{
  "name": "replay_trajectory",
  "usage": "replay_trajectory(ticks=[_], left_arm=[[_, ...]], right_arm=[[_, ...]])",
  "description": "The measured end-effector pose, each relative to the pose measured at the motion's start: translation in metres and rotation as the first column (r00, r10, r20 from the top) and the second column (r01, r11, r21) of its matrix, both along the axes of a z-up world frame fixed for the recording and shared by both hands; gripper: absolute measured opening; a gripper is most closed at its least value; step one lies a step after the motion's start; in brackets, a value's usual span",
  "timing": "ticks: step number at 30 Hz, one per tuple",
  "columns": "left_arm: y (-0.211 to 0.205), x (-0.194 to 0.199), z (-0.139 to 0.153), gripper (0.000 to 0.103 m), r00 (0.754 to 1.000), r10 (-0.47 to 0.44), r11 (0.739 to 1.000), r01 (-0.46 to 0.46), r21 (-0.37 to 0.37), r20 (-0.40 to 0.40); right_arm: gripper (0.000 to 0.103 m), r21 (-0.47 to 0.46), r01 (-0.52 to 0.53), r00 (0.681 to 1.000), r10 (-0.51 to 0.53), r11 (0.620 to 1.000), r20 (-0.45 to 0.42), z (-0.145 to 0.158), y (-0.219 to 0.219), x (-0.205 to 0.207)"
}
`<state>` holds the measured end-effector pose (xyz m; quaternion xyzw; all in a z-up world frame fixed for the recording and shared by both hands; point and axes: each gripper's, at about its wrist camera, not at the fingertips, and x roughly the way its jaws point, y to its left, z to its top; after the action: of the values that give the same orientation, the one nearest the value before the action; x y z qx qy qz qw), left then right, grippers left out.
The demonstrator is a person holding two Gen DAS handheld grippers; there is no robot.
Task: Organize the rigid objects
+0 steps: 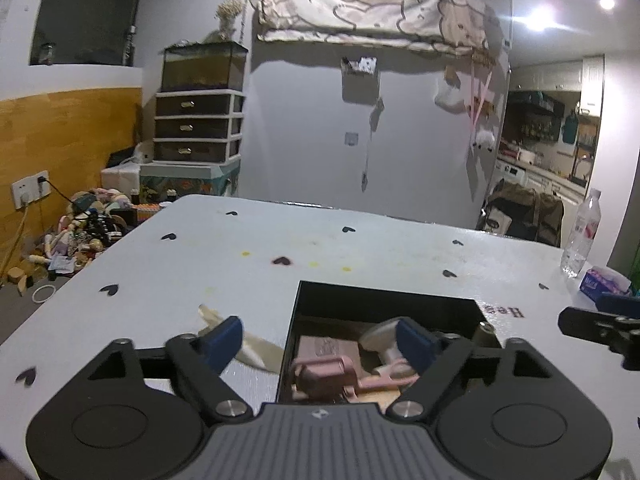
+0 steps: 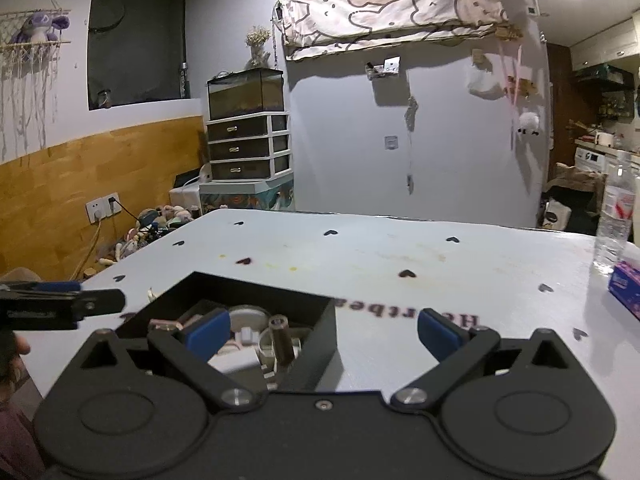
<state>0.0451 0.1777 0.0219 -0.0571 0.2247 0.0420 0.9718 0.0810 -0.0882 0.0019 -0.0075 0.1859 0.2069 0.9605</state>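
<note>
One black box (image 1: 384,300) sits on the white table (image 1: 320,248), holding several jumbled items, including a pink one (image 1: 326,374); one cream piece (image 1: 256,350) lies just left. Both the left gripper (image 1: 320,338) and right gripper (image 2: 324,332) spread their fingers wide, empty. One water bottle (image 1: 582,234) and one tissue pack (image 1: 602,282) stand far right

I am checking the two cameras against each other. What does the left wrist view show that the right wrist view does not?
Only the left wrist view shows a cream-coloured object lying on the table left of the box, and a pink item inside the box.

Only the right wrist view shows a purple plush toy on a wall hanging and a brown cylinder in the box.

Both show the black box, the white table, the water bottle and open jaws.
</note>
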Motion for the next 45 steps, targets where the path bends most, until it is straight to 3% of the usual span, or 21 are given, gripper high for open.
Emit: replay_trajectory(ticks=[5,14,21,45], left_arm=[[-0.015,-0.031,-0.005,0.103,0.999,0.035,0.999,-0.036,0.033,0.035],[-0.045,-0.075,-0.011,0.103,0.992,0.061,0.992,-0.072,0.102,0.107],[-0.052,-0.096,-0.012,0.103,0.991,0.052,0.993,-0.064,0.094,0.124],[-0.066,-0.101,-0.018,0.103,0.992,0.011,0.993,-0.026,0.113,0.128]], right_arm=[[0.103,-0.016,0.038,0.999,-0.037,0.999,0.037,-0.008,-0.009,-0.023],[0.103,-0.019,0.078,0.994,-0.076,0.997,0.084,-0.018,-0.024,-0.06],[0.103,-0.012,0.116,0.986,-0.113,0.993,0.121,-0.018,-0.031,-0.083],[0.103,-0.002,0.145,0.983,-0.144,0.989,0.118,-0.021,-0.04,-0.09]])
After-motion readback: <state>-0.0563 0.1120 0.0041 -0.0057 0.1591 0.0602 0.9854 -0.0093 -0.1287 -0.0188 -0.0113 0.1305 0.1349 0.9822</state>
